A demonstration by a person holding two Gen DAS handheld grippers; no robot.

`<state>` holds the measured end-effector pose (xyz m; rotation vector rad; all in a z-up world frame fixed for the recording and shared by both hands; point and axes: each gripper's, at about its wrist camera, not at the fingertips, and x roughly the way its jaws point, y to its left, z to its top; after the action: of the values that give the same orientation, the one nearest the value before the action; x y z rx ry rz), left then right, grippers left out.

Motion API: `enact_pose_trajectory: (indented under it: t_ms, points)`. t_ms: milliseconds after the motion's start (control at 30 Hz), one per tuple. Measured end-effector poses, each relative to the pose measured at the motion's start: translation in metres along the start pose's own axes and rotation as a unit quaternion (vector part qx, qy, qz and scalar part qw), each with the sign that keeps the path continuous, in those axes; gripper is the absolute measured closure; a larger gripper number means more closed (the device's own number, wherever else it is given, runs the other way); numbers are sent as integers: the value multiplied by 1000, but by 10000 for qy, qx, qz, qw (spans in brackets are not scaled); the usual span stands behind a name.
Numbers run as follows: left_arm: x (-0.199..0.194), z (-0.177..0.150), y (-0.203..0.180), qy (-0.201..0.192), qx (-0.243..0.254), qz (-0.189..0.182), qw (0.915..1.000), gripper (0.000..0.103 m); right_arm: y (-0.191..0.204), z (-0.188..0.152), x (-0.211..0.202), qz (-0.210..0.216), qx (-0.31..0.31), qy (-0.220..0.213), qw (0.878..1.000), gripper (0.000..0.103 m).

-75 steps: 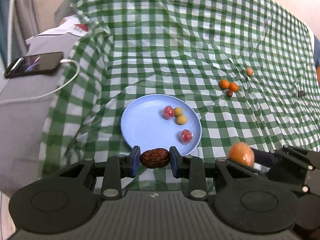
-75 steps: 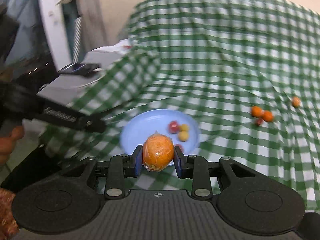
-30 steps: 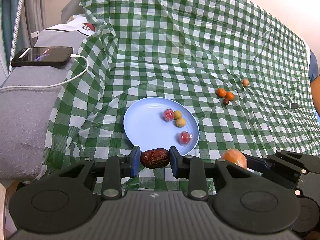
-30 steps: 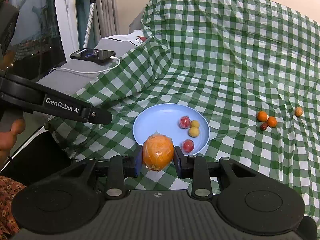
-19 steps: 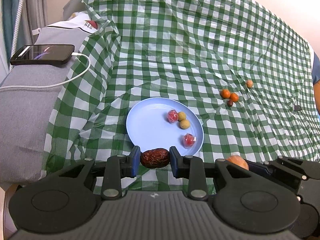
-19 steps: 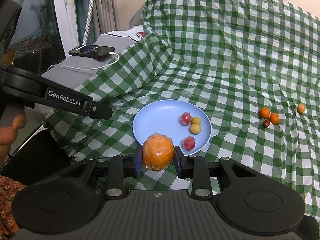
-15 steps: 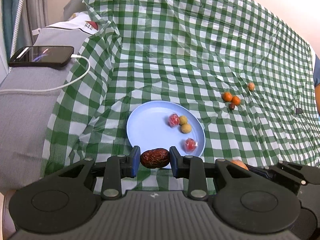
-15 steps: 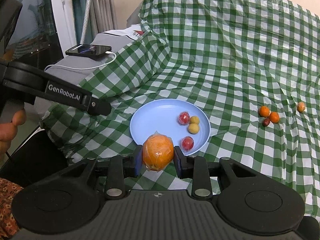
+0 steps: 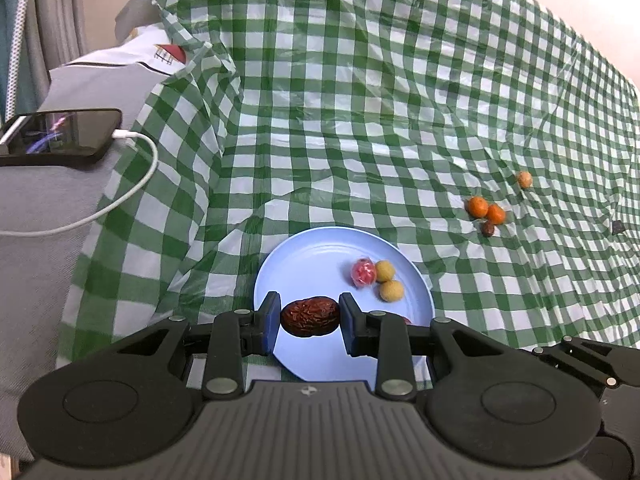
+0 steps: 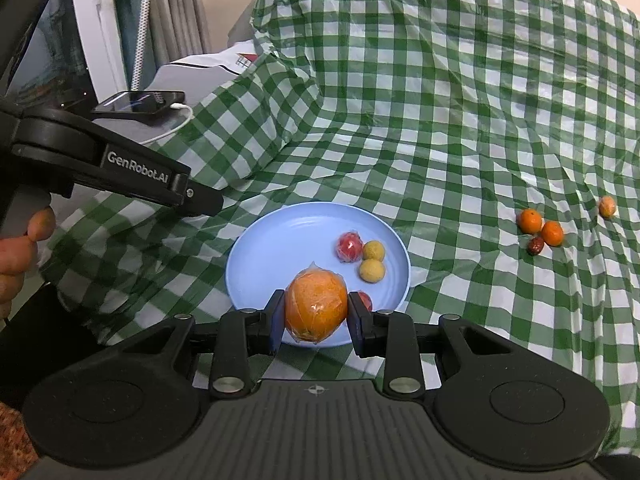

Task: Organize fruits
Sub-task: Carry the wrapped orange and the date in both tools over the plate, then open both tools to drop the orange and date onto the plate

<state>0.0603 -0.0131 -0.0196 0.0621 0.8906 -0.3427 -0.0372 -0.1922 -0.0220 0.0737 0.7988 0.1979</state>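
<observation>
Gripping a wrinkled dark red date [image 9: 310, 317], the left claw [image 9: 309, 322] hung just over the near part of a pale blue plate [image 9: 304, 256], its blue pads pressed against the two ends of the fruit. The right claw [image 10: 316, 314] was clamped on a plastic-wrapped orange [image 10: 316, 306], and it too sat low over the plate's near edge [image 10: 280, 240]. From the right-hand camera the left tool showed as a black arm marked with white lettering, reaching in from the left with the person's hand [image 10: 20, 248] behind it.

On the plate lay a red wrapped fruit [image 9: 363, 273] touching a small yellow one [image 9: 385, 271], with a second yellow fruit [image 9: 391, 291] just beside them; another red piece [image 10: 363, 300] peeked out behind the right claw's finger.

A green-and-white checked cloth [image 9: 380, 100] covered the counter in loose folds. Well off to the right on it sat two small oranges [image 9: 486, 210] touching each other, a dark date [image 9: 487, 229] just below them, and one more small orange fruit [image 9: 524, 179] a little farther back. A black phone [image 9: 60, 138] on a white charging cable [image 9: 132, 176] rested on the grey surface to the left, beyond the cloth's edge.
</observation>
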Motion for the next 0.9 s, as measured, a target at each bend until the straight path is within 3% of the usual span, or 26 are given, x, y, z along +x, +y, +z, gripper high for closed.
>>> enact_pose_trajectory:
  t_ms: [467,700,733,767,800,833,867,900]
  points:
    - [86,14,6,552,103,173,9983,68,-22,11,74,-76,113,465,9988,69]
    - [110,19,6,604,264,158,9977,68,-27,12,99,70,153,684,9975,68]
    - [110,20,6,542,323,142,9979,55,-29,14,102,94,202,706,9973,68]
    - [109,21,5,487,367,158,9980,26,-30,15,103,110,251,717,9971,60]
    - [106,21,5,388,377,222,9983,12,-32,18,102,115,286,723,9969,42]
    - [101,21,5,236,354,344,9985,1,-33,20,102,91,321,728,9968,33]
    - [95,21,5,68,339,422,9985,0,-34,22,99,47,355,721,9968,21]
    - [90,20,4,21,378,407,9985,0,-35,23,94,20,386,681,9969,17]
